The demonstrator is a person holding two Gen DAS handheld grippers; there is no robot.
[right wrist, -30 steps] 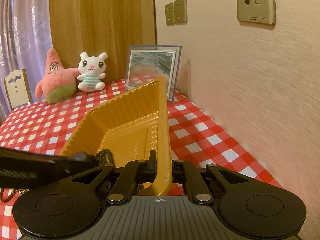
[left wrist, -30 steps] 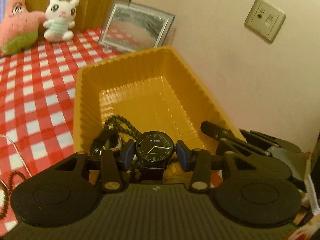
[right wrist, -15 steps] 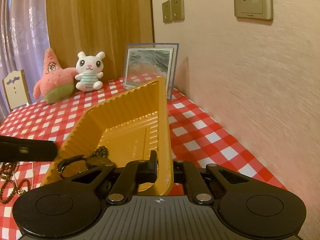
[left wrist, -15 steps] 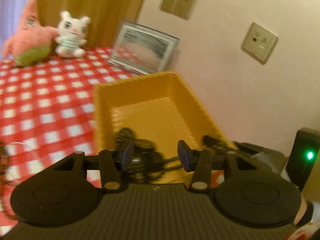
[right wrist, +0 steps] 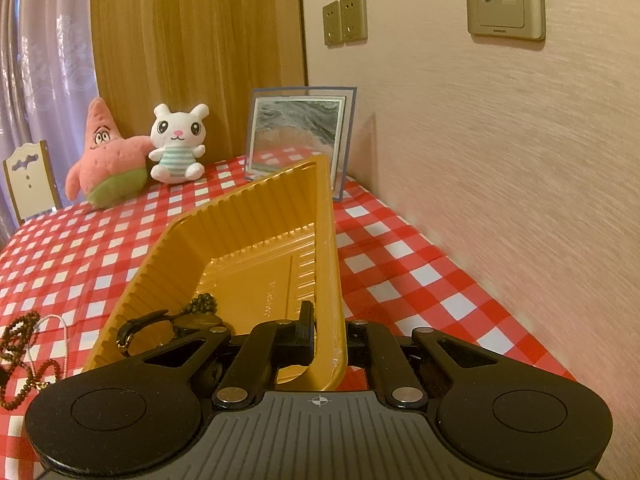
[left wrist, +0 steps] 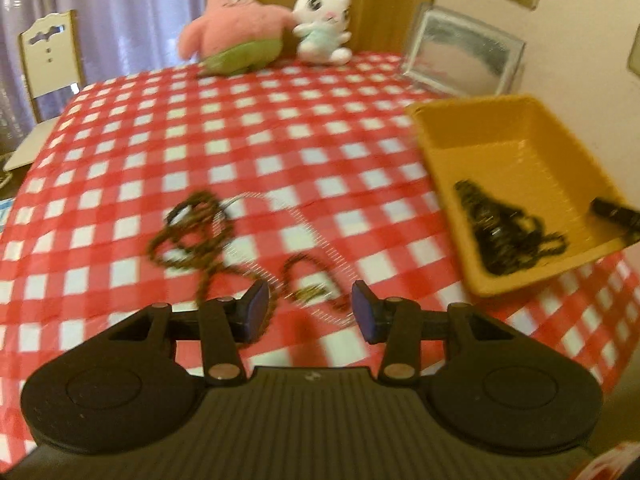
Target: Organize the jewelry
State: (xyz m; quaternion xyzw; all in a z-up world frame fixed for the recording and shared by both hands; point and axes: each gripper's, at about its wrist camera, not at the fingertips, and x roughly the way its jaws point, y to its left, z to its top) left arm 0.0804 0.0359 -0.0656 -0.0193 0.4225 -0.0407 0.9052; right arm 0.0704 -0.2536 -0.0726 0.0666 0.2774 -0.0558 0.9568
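Note:
My right gripper (right wrist: 330, 332) is shut on the near right wall of the yellow tray (right wrist: 248, 216). A black watch (right wrist: 192, 322) and a dark bead string (right wrist: 204, 302) lie inside it. In the left wrist view, blurred by motion, the tray (left wrist: 500, 128) is at the right with the dark jewelry (left wrist: 500, 236) on its floor. My left gripper (left wrist: 310, 312) hovers over the checked cloth; its jaws are closing with nothing between them. Just beyond its fingertips lie a brown bead necklace (left wrist: 188, 240) and a thin pale chain (left wrist: 280, 216); both also show in the right wrist view as the necklace (right wrist: 20, 336) and chain (right wrist: 60, 328).
A pink star plush (left wrist: 236, 28), a white bunny plush (left wrist: 324, 20) and a picture frame (left wrist: 464, 48) stand at the table's far edge. A white chair (left wrist: 48, 52) is beyond the far left corner. The wall (right wrist: 500, 160) runs along the right side.
My left gripper let the watch go in the tray, then swung left out of the tray to above the necklaces on the cloth. The right gripper and tray have not moved.

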